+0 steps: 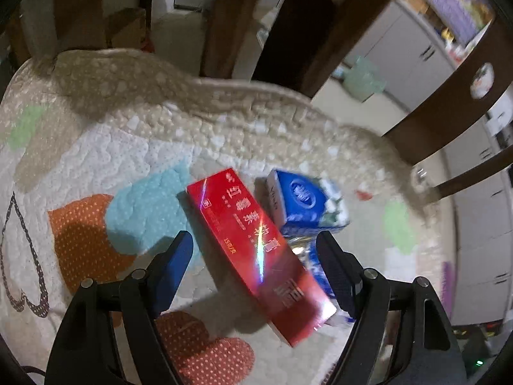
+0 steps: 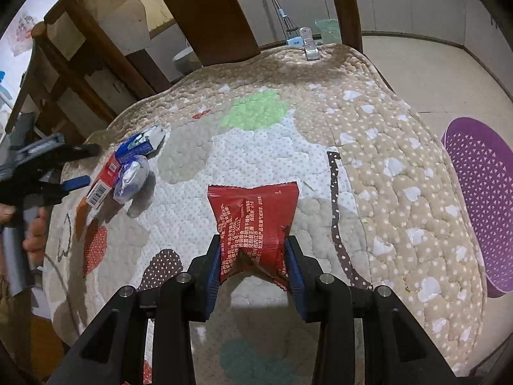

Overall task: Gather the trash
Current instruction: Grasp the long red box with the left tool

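Quilted patchwork cushion (image 2: 256,147) on a chair, dark wooden chair back (image 2: 208,12), white cabinets (image 1: 413,54), mop (image 2: 282,9)

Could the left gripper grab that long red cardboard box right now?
Probably yes. The left gripper is open, its fingers either side of the long red cardboard box on the quilted cloth. Nothing covers the box; only a crumpled blue wrapper lies beside it.

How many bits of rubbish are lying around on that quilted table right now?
4: a red box, a blue carton and a crumpled silver wrapper clustered together, plus a red snack packet held in the right gripper. More may be hidden.
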`<state>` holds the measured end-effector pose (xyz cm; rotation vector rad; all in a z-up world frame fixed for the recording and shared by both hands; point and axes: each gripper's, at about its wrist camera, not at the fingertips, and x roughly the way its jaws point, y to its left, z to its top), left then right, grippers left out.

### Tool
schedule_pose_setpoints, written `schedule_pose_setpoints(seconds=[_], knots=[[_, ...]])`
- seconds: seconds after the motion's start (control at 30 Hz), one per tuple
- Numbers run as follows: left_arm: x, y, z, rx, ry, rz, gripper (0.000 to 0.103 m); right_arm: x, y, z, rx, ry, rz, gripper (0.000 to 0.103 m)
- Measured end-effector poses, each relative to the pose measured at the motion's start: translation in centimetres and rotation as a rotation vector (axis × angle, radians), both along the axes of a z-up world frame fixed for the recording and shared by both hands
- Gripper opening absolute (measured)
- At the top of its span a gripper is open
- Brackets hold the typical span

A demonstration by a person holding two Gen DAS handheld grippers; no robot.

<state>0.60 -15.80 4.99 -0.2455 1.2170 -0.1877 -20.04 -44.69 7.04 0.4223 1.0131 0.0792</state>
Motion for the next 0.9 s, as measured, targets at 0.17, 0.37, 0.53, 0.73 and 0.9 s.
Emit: schedule_pose_setpoints(seconds=[0.17,0.37,0.53,0.73,0.9], knots=[[-0.3,-1.4,-2.3,0.017,0.066,-0.018,0.078,-0.4,0.0,-0.1,0.010,-0.028,0.003,0.042],[-2.8,-0.1,-1.5,-0.047,0.056,-0.008,0.041,-1.2,-0.2,0.0,0.012,-0.041,0.004,0.041],[-7.0,1.5,-1.0,-0.092,0.051,-0.056,0.041,-2.3,-0.6,0.3,0.031,-0.033,-0.007,0.040],[-12.9,1.2,-0.2,-0.013,-0.009,-0.199,0.042,-3.5,-0.9,0.5,0.009,-0.016,-0.025,0.050],[-14.4,1.2,0.4,0.020,-0.066,-0.189,0.061,-4.3,-1.1,0.9,-0.014,-0.029,-0.057,0.062]])
